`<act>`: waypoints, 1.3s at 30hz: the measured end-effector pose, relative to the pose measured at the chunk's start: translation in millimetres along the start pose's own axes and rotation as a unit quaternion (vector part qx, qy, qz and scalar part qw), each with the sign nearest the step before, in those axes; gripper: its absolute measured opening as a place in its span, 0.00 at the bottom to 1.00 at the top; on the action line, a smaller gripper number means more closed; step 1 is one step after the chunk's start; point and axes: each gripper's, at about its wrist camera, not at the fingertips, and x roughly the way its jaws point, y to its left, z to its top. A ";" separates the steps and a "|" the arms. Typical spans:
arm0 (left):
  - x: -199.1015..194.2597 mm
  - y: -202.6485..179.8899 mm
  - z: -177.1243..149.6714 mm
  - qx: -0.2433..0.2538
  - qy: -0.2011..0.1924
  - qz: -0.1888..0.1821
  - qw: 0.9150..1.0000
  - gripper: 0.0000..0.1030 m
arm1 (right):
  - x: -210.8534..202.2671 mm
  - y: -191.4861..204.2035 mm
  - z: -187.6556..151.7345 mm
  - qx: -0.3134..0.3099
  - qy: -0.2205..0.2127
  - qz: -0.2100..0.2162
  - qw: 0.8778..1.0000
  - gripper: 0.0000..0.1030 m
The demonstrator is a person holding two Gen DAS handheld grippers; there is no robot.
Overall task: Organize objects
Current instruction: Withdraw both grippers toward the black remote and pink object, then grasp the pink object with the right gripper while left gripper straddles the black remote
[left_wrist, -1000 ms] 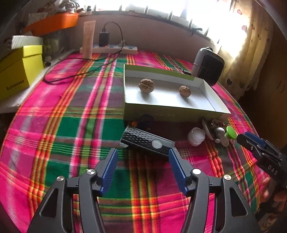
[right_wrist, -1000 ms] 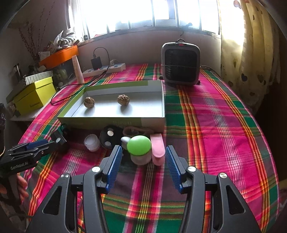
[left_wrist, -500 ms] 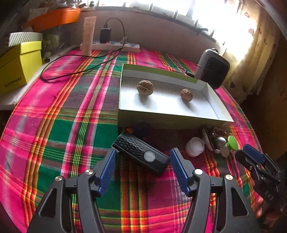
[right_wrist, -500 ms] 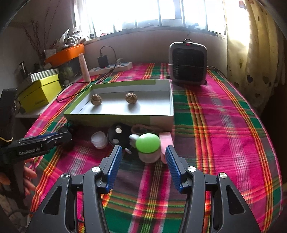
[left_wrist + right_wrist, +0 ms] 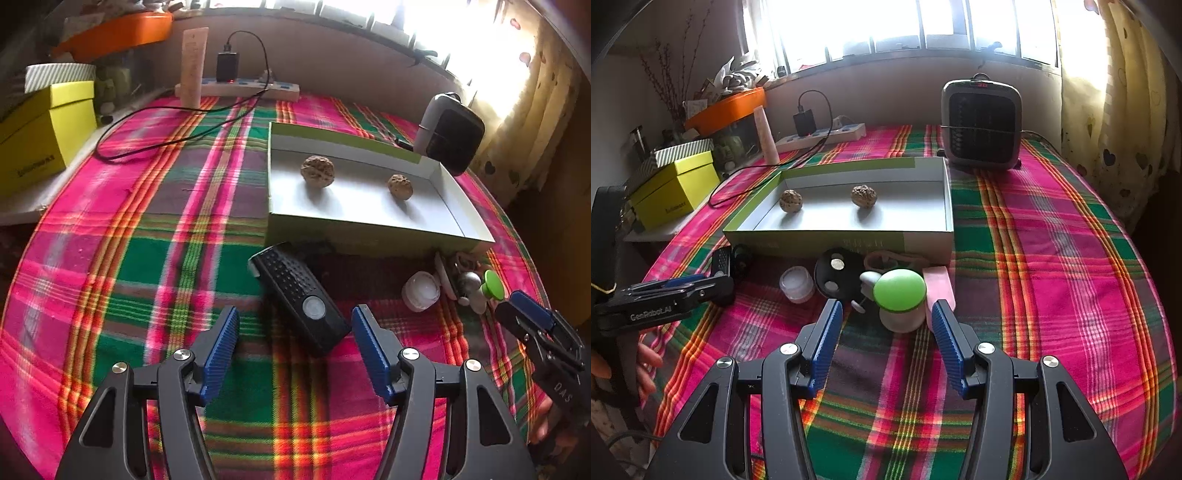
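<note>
Left gripper [image 5: 295, 332] jaws apart, black remote [image 5: 299, 297] between tips, just before box [image 5: 369, 236], right gripper [image 5: 886, 325] jaws apart, green-lidded jar [image 5: 900, 297] between tips, two walnuts [image 5: 317, 171] inside box.

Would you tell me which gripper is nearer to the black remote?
Left. The left gripper has the black remote reaching between its open fingers; the right gripper sits open at the green-lidded jar.

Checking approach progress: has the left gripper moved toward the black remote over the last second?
Yes. The left gripper has closed in on the black remote, which lies still by the tray; its end now sits between the open fingers.
</note>
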 end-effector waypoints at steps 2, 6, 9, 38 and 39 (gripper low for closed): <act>-2.9 1.8 -0.4 0.005 -0.003 0.008 1.000 0.61 | -0.1 0.1 0.2 -0.001 -0.001 0.002 1.000 0.50; -7.9 10.5 -2.8 0.007 -0.002 0.023 1.000 0.61 | 1.1 -0.2 -0.5 0.000 0.001 0.005 1.000 0.50; -10.4 15.7 -4.1 0.005 -0.005 0.033 0.999 0.61 | 0.9 -1.4 -1.0 0.002 0.002 0.005 1.000 0.50; 16.7 22.2 11.0 0.006 -0.030 0.046 0.998 0.61 | 4.1 -44.6 5.4 0.040 0.017 -0.054 0.998 0.50; 16.9 22.0 11.3 0.007 -0.031 0.047 0.998 0.61 | 3.0 -44.3 5.8 0.036 0.016 -0.047 0.998 0.50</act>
